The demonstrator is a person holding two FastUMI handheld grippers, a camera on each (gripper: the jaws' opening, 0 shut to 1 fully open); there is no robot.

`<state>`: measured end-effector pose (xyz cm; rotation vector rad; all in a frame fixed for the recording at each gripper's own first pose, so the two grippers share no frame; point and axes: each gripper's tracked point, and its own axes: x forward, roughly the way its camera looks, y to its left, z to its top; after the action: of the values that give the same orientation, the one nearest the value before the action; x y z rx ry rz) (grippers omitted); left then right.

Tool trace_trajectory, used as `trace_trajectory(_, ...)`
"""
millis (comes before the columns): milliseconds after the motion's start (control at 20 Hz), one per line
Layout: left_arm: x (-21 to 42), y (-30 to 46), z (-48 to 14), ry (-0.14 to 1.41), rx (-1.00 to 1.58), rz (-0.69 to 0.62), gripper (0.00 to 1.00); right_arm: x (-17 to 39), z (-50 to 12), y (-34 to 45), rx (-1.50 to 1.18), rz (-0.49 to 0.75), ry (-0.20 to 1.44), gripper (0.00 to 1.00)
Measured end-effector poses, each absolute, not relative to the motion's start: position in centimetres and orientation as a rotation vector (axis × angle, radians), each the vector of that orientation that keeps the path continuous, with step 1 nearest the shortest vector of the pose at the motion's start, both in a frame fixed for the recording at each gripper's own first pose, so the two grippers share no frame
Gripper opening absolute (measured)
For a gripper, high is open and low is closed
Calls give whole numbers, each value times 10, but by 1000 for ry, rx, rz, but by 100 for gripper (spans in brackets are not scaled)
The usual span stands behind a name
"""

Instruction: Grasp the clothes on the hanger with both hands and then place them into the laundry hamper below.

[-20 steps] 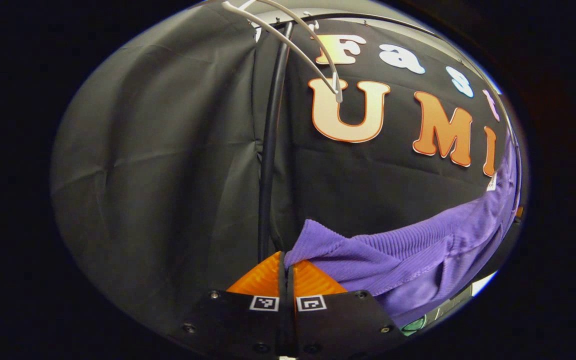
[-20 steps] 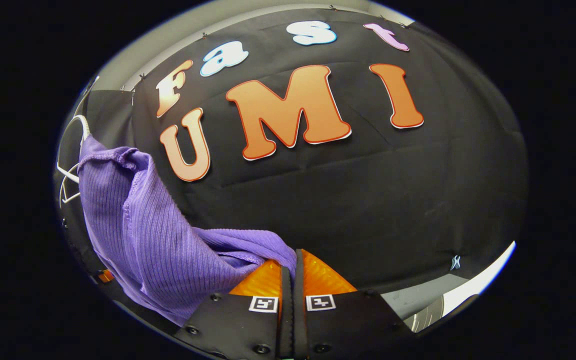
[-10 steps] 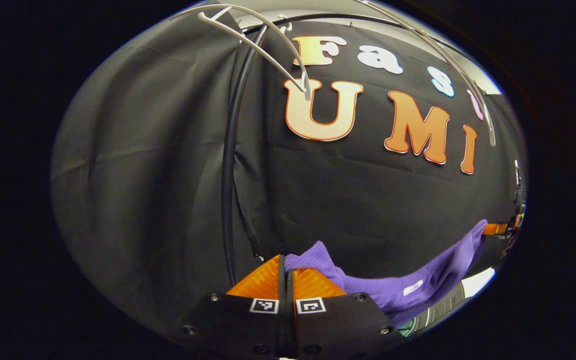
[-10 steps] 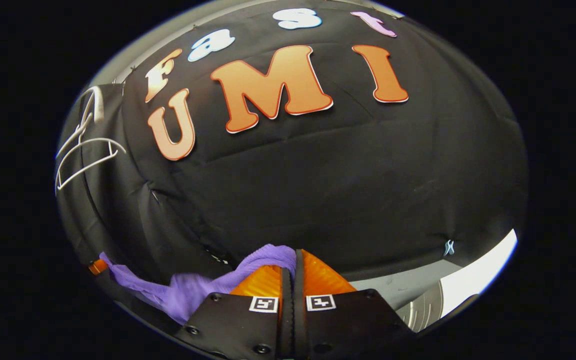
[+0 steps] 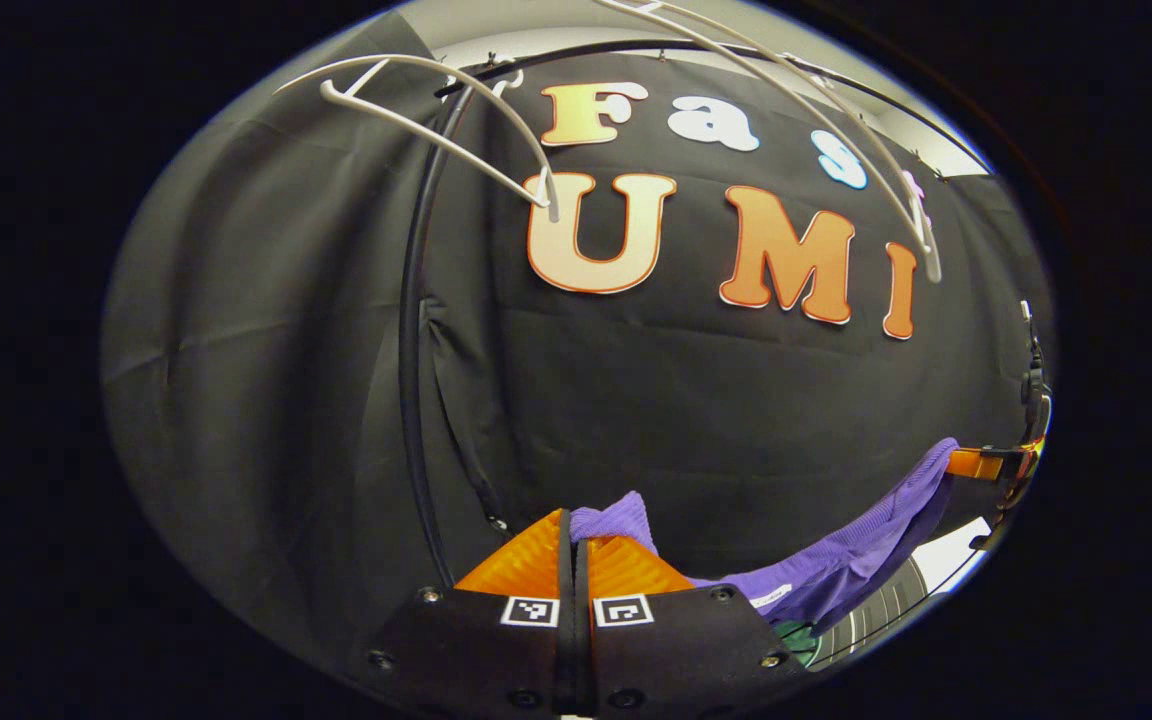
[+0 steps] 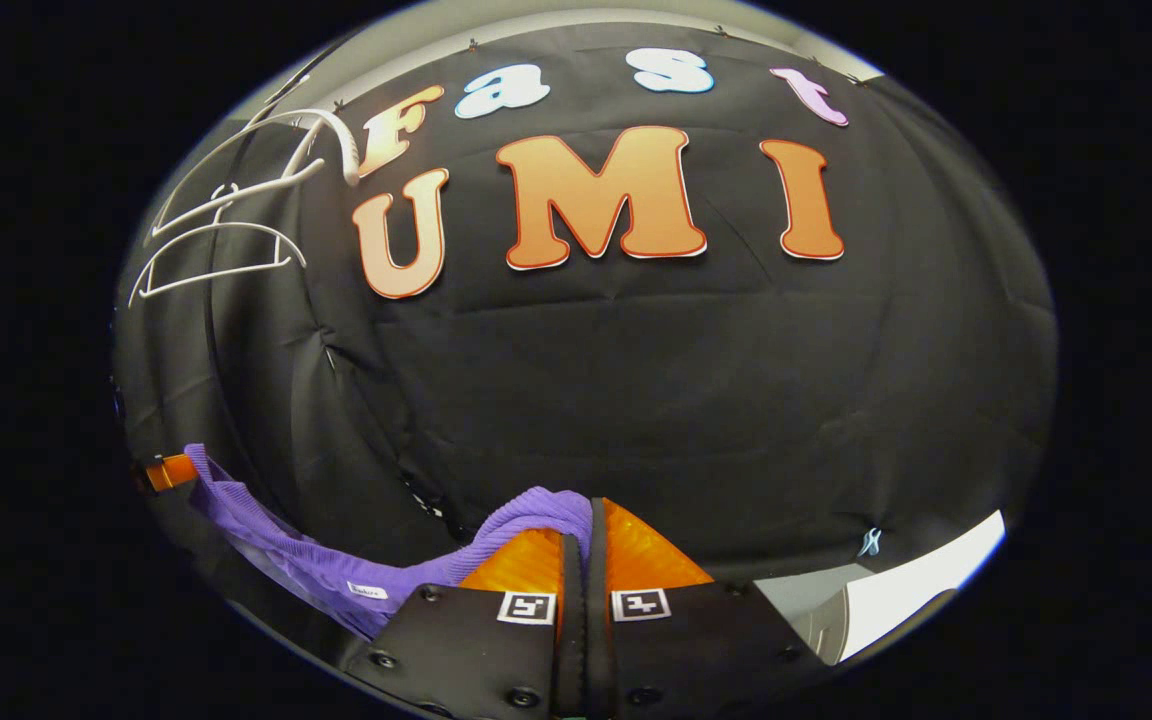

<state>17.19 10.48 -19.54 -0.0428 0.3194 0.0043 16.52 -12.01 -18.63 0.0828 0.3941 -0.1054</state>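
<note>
Purple ribbed knit bunches right at the tips of the left gripper (image 5: 573,545), whose two fingers are pressed together with a fold of the garment (image 5: 836,560) pinched between them. In the right gripper view the right gripper (image 6: 584,545) shows the same hold: fingers closed tight, a hump of the purple cloth caught at their tips. Between the two grips the garment sags in a slack band, running off to the far edge of each view, where the other gripper is glimpsed as a small shape holding the cloth's far corner.

Farther back and well above, the white hanger (image 5: 436,120) hangs bare from the dark rail (image 5: 411,330) — no cloth touches it, and a second white hanger (image 6: 221,255) below it in the right gripper view is bare too. Behind them is the black cloth wall (image 6: 696,390).

As a judgement, the first half is done: the clothes are grasped by both hands and clear of the hanger. What is left is carrying them down and letting go over the hamper. Something ribbed and pale shows low at the edge of the left gripper view, under the cloth — whether that is the hamper's rim I cannot tell.
</note>
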Motion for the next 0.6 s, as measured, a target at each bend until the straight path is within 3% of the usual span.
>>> trace_trajectory(600,144,-10,-175,265,-9,-177,0,117,-184,-98,144,-119,354,7)
